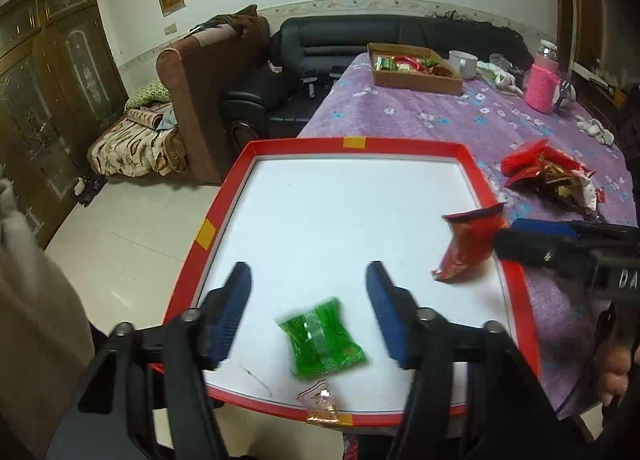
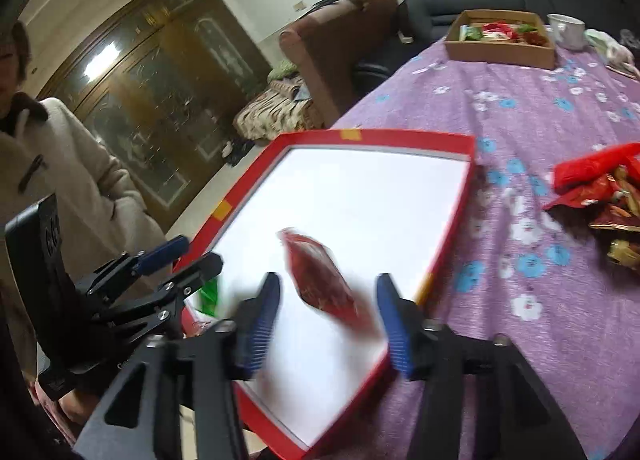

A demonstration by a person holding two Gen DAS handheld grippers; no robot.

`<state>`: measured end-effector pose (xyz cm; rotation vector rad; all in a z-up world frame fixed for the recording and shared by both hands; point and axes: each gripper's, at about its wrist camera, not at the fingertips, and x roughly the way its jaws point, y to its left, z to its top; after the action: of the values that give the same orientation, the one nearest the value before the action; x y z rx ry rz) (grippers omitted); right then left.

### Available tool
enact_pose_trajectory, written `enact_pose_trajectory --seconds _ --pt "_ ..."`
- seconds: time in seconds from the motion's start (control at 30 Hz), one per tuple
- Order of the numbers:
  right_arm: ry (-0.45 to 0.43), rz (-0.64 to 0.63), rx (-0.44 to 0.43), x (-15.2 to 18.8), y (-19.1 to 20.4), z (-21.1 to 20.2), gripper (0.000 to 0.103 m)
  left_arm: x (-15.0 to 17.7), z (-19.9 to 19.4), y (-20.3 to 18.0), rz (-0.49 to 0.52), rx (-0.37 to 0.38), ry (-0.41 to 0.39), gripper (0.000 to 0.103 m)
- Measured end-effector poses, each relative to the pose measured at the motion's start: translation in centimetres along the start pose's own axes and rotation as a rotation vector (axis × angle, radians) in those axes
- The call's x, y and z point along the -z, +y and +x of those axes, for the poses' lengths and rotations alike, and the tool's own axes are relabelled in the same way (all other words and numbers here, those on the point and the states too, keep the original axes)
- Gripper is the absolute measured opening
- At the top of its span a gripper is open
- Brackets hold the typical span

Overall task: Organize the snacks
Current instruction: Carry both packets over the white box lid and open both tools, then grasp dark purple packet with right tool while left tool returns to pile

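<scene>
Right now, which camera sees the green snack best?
The left wrist view. There the green snack lies whole in the red tray, between the open fingers of the left gripper, only slightly blurred. The right wrist view shows just a green sliver behind the left gripper.
</scene>
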<state>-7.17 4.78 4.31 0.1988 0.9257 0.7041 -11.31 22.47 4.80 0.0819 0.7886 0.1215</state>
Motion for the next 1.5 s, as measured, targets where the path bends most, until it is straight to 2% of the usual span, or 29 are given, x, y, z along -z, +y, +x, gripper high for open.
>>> enact_pose_trajectory --seconds 0.13,0.2,0.3,0.47,0.57,0.7,0.83,0.97,1.17,1.27,1.33,1.4,1.5 --pt "-0.075 0.057 0.086 0.7 -3.8 -3.3 0.057 0.1 -1.1 -1.4 0.022 0.066 -0.031 0.067" --pt "-0.112 0.105 0.131 1.5 -6.4 -5.4 0.057 0.0 -1.4 -2.6 0.047 0.101 -0.038 0.074" --pt "-0.161 0.181 0.216 2.9 -10.9 -9.1 0.057 -0.2 -1.8 -5.0 0.094 0.14 -0.041 0.075" --pt "-0.185 0.281 0.319 4.9 -16.4 -12.9 0.06 -0.7 -2.0 -9.7 0.178 0.206 -0.024 0.075" --pt "-0.186 0.28 0.346 4.9 -18.0 -14.3 0.06 -0.9 -2.1 -12.5 0.228 0.233 -0.011 0.075" --pt "-0.158 0.25 0.366 4.3 -18.8 -14.1 0.066 -1.3 -1.6 -15.7 0.286 0.236 0.005 0.075" --pt "-0.119 0.236 0.375 3.4 -19.3 -12.6 0.066 -1.7 -1.0 -17.4 0.305 0.234 0.028 0.075" --pt "-0.126 0.242 0.353 3.7 -19.8 -12.0 0.066 -1.8 -0.7 -17.9 0.313 0.235 0.041 0.075" --pt "-0.1 0.195 0.361 4.2 -19.4 -11.1 0.067 -2.0 0.5 -18.1 0.29 0.253 0.107 0.075" --pt "-0.063 0.133 0.39 4.2 -18.7 -10.7 0.067 -2.4 0.9 -18.3 0.266 0.272 0.131 0.075" --pt "-0.014 0.048 0.437 4.2 -17.9 -10.0 0.067 -2.8 1.0 -18.5 0.254 0.283 0.14 0.075" --pt "0.018 -0.014 0.484 4.3 -17.3 -9.4 0.064 -3.3 1.2 -18.8 0.241 0.295 0.148 0.075" --pt "0.02 -0.026 0.506 4.4 -17.2 -9.4 0.057 -3.9 1.7 -19.3 0.219 0.316 0.165 0.075"
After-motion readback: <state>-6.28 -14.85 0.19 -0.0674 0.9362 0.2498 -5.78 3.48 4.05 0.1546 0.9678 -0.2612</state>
